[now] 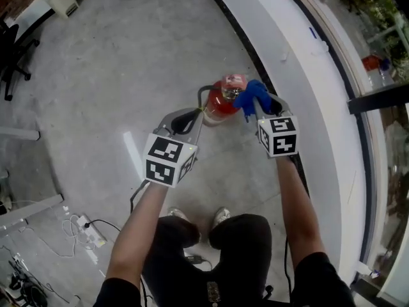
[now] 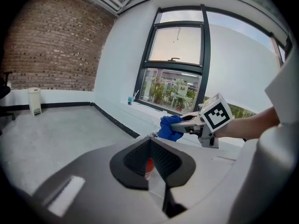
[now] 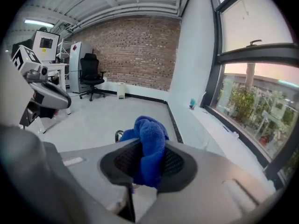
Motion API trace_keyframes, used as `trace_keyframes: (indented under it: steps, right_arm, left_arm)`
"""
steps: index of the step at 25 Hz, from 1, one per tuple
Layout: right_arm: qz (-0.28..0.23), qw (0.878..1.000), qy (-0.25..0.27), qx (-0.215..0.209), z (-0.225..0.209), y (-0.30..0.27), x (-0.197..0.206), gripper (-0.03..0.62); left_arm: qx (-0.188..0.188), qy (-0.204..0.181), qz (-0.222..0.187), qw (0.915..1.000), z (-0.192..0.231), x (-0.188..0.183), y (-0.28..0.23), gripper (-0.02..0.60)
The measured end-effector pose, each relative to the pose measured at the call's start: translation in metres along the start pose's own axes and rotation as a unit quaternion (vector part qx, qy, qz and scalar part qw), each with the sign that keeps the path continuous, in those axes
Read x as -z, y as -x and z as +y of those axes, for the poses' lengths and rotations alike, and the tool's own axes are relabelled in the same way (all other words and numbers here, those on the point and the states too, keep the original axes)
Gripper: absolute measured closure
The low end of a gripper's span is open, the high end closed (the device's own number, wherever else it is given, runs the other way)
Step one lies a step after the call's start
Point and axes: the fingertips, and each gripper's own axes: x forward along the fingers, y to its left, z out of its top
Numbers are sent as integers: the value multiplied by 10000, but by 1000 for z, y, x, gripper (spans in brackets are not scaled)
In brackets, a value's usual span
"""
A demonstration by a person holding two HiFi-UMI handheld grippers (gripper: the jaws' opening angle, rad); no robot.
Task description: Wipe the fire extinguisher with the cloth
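You stand on a pale grey concrete floor [image 1: 128, 75], with a brick wall [image 3: 135, 50] at the far end of the room and a long white ledge [image 1: 300, 75] running under the windows [image 3: 252, 92] on the right. The red fire extinguisher [image 1: 220, 104] stands upright on that floor, just ahead of your shoes [image 1: 220, 216] and close to the dark strip at the foot of the ledge.

Your left gripper [image 1: 197, 115] has its jaws pressed together with nothing between them. Its tips point at the extinguisher's left side, where the red body shows just past them. Whether the tips touch it cannot be told.

Your right gripper [image 1: 257, 106] is clamped on the blue cloth [image 1: 251, 96], which bunches up out of the jaws and hangs down between them. You hold the cloth at the right of the extinguisher's top, right beside the valve head. Contact there is unclear.

A black office chair [image 3: 91, 78] stands far off by the brick wall, and a white power strip [image 1: 89, 229] lies on the floor at your near left.
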Motion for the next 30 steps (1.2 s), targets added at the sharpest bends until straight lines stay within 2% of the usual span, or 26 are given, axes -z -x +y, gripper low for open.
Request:
trace_keyframes:
  steps: [3, 6, 15, 19, 23, 26, 30]
  right_arm:
    - [-401, 9989, 153, 174, 8, -16, 1, 508]
    - [-651, 9957, 617, 216, 30, -26, -5, 508]
    - [-1142, 9802, 1612, 144, 87, -46, -12, 508]
    - [-930, 9767, 1932, -75, 120, -62, -6, 508]
    - [-679, 9723, 2235, -73, 133, -75, 9, 508]
    - [-667, 9650, 2533, -136, 140, -76, 19, 508]
    - [-846, 9622, 2586, -113, 130, -61, 30, 508]
  left_arm:
    - [-50, -106, -86, 9999, 11, 26, -23, 577]
    - [-120, -143, -234, 9996, 24, 48, -35, 577]
    - [-314, -338, -602, 9971, 37, 75, -34, 577]
    - [-404, -364, -590, 9968, 37, 77, -17, 577]
    - [-486, -529, -513, 9961, 37, 76, -3, 577]
    - [-565, -579, -494, 9955, 39, 75, -3, 577]
    - [-553, -599, -420, 9958, 33, 79, -13, 577]
